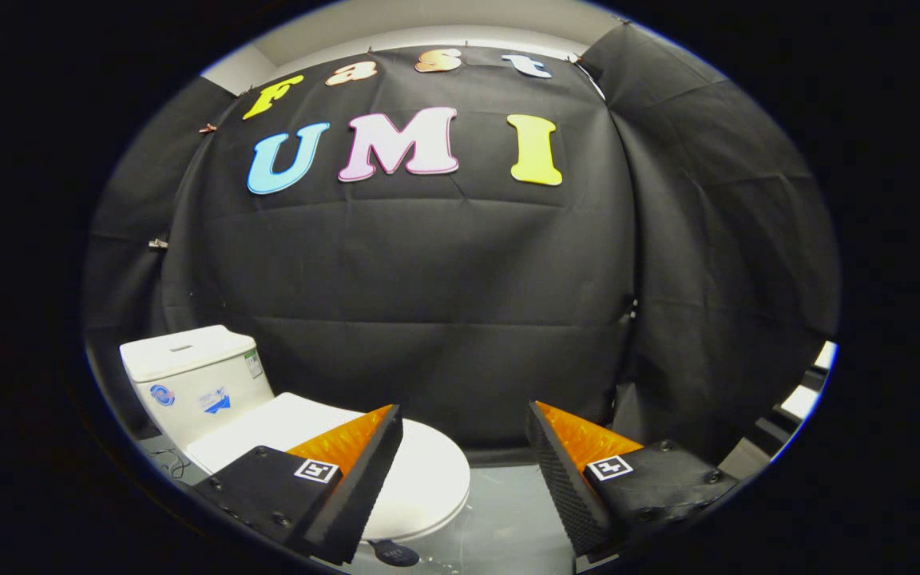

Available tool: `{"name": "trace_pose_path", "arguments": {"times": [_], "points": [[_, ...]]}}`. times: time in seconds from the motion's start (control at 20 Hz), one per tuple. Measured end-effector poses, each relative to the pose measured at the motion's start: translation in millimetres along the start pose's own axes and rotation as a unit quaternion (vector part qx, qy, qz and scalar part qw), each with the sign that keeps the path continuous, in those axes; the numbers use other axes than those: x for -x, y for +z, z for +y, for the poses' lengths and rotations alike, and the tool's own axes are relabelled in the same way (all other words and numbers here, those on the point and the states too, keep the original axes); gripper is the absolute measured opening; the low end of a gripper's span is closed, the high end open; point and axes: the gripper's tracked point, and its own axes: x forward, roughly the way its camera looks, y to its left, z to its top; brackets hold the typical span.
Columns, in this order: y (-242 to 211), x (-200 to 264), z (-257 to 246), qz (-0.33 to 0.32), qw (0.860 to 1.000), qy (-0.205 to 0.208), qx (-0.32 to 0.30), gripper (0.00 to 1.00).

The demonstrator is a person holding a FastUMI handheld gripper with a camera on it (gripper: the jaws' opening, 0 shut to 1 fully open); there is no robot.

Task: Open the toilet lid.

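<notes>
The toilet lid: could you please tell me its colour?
Plain white toilet lid, clearest in the gripper view, beyond the open hand-held gripper.

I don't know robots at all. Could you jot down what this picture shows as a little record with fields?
place: booth with black cloth walls and a grey floor
main thing: white toilet, standing to the left
toilet lid: down, closed
cistern: behind the lid, stickers on its front
claw: open, fingers wide apart, holding nothing
claw to lid: left finger overlaps the lid in view; contact unclear
</notes>
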Motion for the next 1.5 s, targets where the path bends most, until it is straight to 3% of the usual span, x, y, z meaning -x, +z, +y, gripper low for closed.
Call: {"name": "trace_pose_path", "arguments": {"times": [0.3, 0.6, 0.8, 0.85, 0.9, 1.05, 1.2, 1.5], "points": [[-80, 16, -12, 0.069, 0.995, -0.016, -0.064, 0.97], [-137, 24, -14, 0.14, 0.976, -0.017, -0.166, 0.98], [-166, 25, 2, 0.185, 0.948, 0.005, -0.259, 0.97], [-172, 30, 7, 0.2, 0.938, 0.009, -0.283, 0.94], [-176, 30, 9, 0.21, 0.927, 0.012, -0.311, 0.83], [-188, 36, 11, 0.236, 0.895, 0.015, -0.379, 0.82], [-191, 36, 14, 0.242, 0.871, 0.016, -0.428, 0.83], [-194, 40, 34, 0.257, 0.817, 0.049, -0.513, 0.82]]}}
